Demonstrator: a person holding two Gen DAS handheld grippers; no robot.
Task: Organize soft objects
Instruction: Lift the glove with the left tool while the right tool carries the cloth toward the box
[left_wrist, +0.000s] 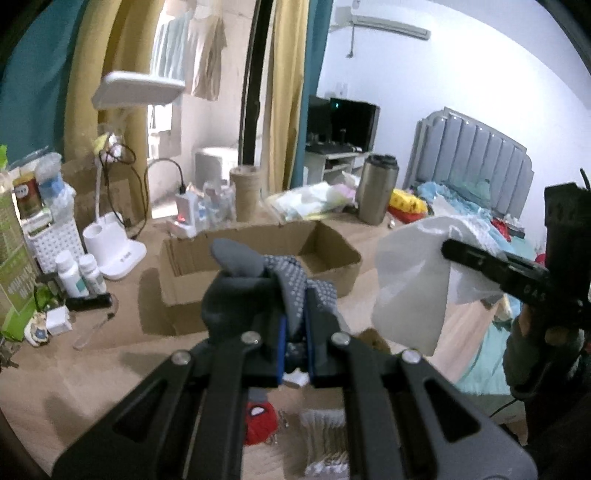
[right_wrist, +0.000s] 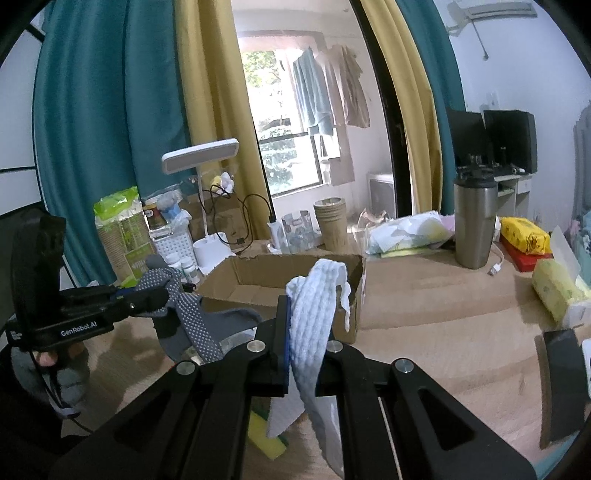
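My left gripper (left_wrist: 293, 295) is shut on a grey sock with white dots (left_wrist: 251, 273) and holds it in the air just in front of the open cardboard box (left_wrist: 184, 291). The same sock (right_wrist: 192, 314) and left gripper (right_wrist: 162, 295) show at the left of the right wrist view. My right gripper (right_wrist: 306, 306) is shut on a white textured cloth (right_wrist: 314, 314) that hangs down, near the box's front right corner (right_wrist: 351, 321). In the left wrist view the cloth (left_wrist: 410, 288) hangs from the right gripper (left_wrist: 448, 251) to the right of the box.
A steel tumbler (right_wrist: 474, 221), a paper cup stack (right_wrist: 330, 225), a desk lamp (right_wrist: 207, 243), bottles (left_wrist: 79, 273) and a white basket (left_wrist: 55, 240) crowd the table behind and left of the box. A red spider-print item (left_wrist: 260, 422) and a yellow sponge (right_wrist: 264, 439) lie below the grippers. Tissue packs (right_wrist: 557, 291) lie at the right.
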